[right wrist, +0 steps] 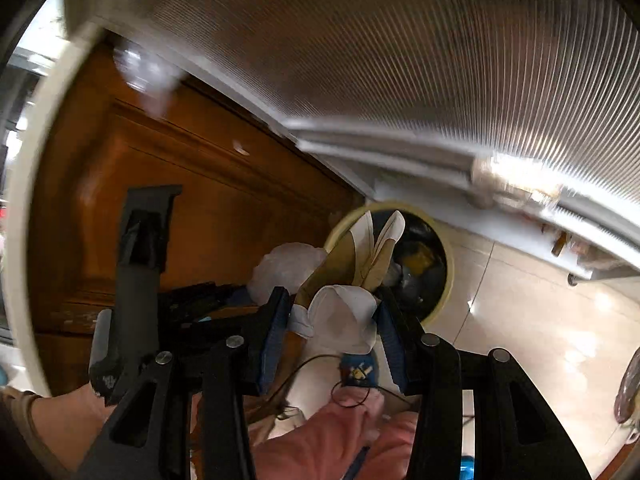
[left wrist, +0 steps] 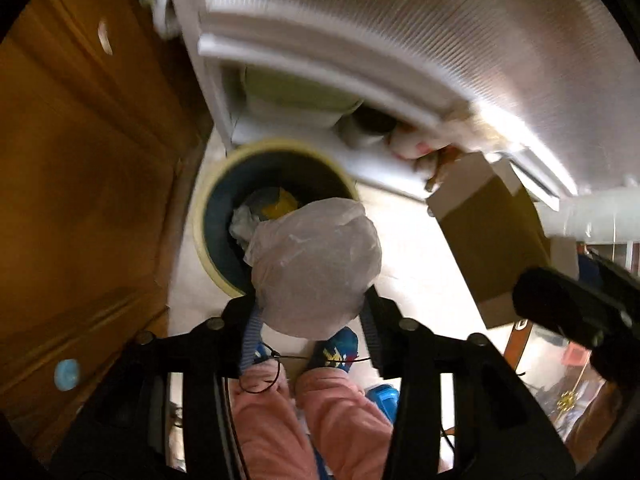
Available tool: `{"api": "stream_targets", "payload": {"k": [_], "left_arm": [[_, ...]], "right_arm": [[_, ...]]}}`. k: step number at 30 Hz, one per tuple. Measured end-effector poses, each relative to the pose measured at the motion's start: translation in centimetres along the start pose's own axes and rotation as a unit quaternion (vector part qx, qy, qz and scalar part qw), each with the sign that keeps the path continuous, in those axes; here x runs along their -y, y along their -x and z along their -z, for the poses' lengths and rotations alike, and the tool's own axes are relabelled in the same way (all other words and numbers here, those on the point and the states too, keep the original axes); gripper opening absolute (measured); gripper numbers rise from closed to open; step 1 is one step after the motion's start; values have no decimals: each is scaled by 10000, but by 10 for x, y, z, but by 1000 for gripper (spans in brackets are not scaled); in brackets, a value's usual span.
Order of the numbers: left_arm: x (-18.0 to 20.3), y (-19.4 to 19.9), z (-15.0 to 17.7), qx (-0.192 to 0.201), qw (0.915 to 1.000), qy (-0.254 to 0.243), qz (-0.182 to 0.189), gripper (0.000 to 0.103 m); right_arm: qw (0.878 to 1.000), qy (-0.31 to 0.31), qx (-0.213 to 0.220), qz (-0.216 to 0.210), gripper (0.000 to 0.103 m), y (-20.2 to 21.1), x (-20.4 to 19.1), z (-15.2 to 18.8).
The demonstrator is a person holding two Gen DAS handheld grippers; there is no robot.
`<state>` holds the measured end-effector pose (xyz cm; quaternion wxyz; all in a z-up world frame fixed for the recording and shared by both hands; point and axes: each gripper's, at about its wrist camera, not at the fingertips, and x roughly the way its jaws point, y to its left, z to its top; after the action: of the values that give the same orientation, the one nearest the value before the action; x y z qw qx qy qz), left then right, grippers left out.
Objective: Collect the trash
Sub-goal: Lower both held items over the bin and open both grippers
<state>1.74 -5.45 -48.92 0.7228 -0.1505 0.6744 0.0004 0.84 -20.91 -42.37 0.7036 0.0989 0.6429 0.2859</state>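
A round bin with a cream rim [left wrist: 208, 200] and a dark blue inside stands on the floor, with yellow and white trash in it. My left gripper [left wrist: 312, 304] points steeply down with a puffy white plastic bag [left wrist: 316, 256] filling the gap between its fingers, over the bin's near edge. My right gripper [right wrist: 332, 300] is shut on a brown cardboard box [right wrist: 344, 320]; the box's white flaps [right wrist: 380, 240] reach over the bin [right wrist: 444, 292]. The box [left wrist: 492, 240] shows at the right of the left wrist view. The bag [right wrist: 288, 268] shows left of the box in the right wrist view.
A wooden cabinet [left wrist: 80, 180] stands left of the bin. A white ribbed panel [left wrist: 400, 32] with a frame rises behind it, with a container [left wrist: 296, 96] under it. The floor [right wrist: 540, 320] is pale tile. A person's pink trouser legs [left wrist: 320, 420] and blue socks [left wrist: 336, 348] are directly below.
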Motion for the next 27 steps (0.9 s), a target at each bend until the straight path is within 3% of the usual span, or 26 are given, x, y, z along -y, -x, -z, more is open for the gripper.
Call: {"api": "stream_targets", "payload": {"k": [4,10,21,27], "left_arm": [[-15,-39,2,-91,9998,26,-170,70],[-39,-55,13,-67,9994,56,-336,74],[-81,-55,25,153,9951,490,-848,74],[-85,-44,25,248,9943,571,-871,74]], "right_arm": [[9998,-15,-156,137,44,-42,23,9],[9988,30,-389,301,44,-87,36,17],[9952,214,-693,655,45,-158,20,9],[9906,262,-796,1084,54,-174,23,4]]}}
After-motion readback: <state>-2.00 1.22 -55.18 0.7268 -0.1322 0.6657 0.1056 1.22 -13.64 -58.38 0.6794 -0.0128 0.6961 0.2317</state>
